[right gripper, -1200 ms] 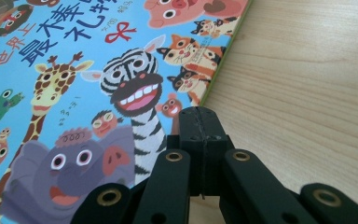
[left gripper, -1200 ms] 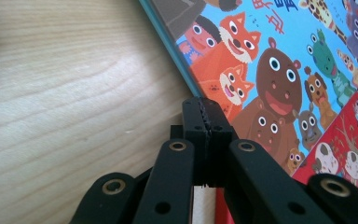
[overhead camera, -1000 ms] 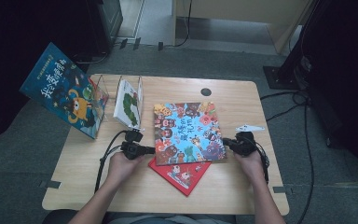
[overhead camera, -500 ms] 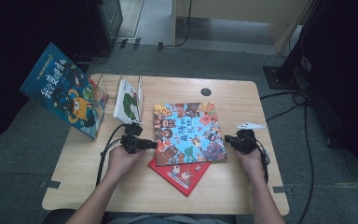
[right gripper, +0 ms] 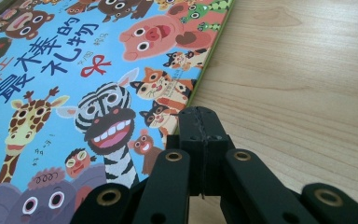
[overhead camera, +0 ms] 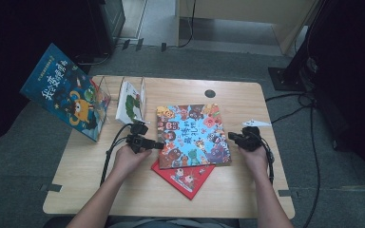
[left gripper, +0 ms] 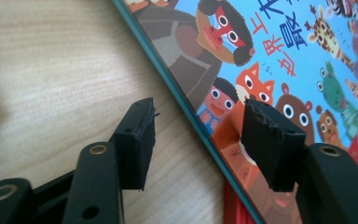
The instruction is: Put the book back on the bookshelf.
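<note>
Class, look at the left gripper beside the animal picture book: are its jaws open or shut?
Open. In the left gripper view, the left gripper has a wide gap between its jaws, straddling the edge of the animal picture book.

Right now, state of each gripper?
Left gripper: open, jaws straddling the animal book's edge.
Right gripper: shut, empty, at the book's other edge.

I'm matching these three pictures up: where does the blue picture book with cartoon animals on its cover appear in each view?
High view: the blue picture book with cartoon animals lies flat at table centre, between both grippers.
Left gripper view: it runs from top centre to the lower right, one edge between the open jaws.
Right gripper view: it covers the left half, beside the shut jaws.
Shared landmark: the light wooden table, bare beside the book in every view.
</note>
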### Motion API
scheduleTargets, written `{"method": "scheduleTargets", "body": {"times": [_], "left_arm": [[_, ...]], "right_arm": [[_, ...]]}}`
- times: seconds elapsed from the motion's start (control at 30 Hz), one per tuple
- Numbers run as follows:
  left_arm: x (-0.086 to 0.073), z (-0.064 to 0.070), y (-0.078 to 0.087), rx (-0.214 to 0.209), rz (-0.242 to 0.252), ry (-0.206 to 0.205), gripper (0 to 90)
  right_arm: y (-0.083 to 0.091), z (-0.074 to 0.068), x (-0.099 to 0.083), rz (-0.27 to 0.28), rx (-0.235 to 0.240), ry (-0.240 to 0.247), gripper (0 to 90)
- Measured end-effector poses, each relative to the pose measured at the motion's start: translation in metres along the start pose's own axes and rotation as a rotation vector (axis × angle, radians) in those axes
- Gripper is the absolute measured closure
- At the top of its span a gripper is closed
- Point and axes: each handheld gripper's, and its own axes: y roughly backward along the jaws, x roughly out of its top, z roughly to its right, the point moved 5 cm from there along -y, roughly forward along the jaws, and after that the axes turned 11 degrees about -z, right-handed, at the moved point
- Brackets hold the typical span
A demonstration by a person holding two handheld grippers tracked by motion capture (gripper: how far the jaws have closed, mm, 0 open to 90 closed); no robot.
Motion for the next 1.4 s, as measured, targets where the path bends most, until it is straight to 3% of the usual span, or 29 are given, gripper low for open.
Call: {"method": "scheduleTargets", "body": {"times": [0.03, 0.1, 0.3, 0.43, 0.6, 0.97, 1.2, 1.4], "left_arm": [[0.0, 0.0, 0.0, 0.021, -0.001, -0.014, 40.4], [0.0, 0.001, 0.0, 0.023, 0.001, -0.02, 38.4], [0.001, 0.006, -0.003, -0.009, -0.004, -0.013, 25.9], [0.005, 0.007, -0.005, -0.029, -0.003, -0.015, 26.9], [0.012, 0.005, -0.005, -0.059, -0.018, 0.037, 27.7], [0.016, 0.01, -0.009, -0.065, -0.03, 0.063, 28.1], [0.016, 0.005, -0.005, -0.078, -0.074, 0.135, 35.5], [0.011, 0.003, 0.001, -0.04, -0.109, 0.147, 39.7]], "right_arm": [[0.0, 0.0, 0.001, -0.005, -0.01, 0.004, 90.0], [0.0, 0.001, 0.001, -0.004, -0.024, 0.009, 90.0], [-0.003, 0.001, 0.003, -0.014, -0.019, -0.001, 89.3], [-0.007, -0.001, 0.006, -0.022, -0.012, 0.003, 88.8], [-0.013, -0.003, 0.01, -0.033, -0.007, 0.001, 90.0], [-0.024, 0.0, 0.024, -0.068, -0.061, -0.01, 90.0], [-0.027, -0.001, 0.026, -0.082, 0.008, -0.04, 90.0], [-0.029, -0.01, 0.026, -0.101, 0.021, 0.003, 90.0]]}}
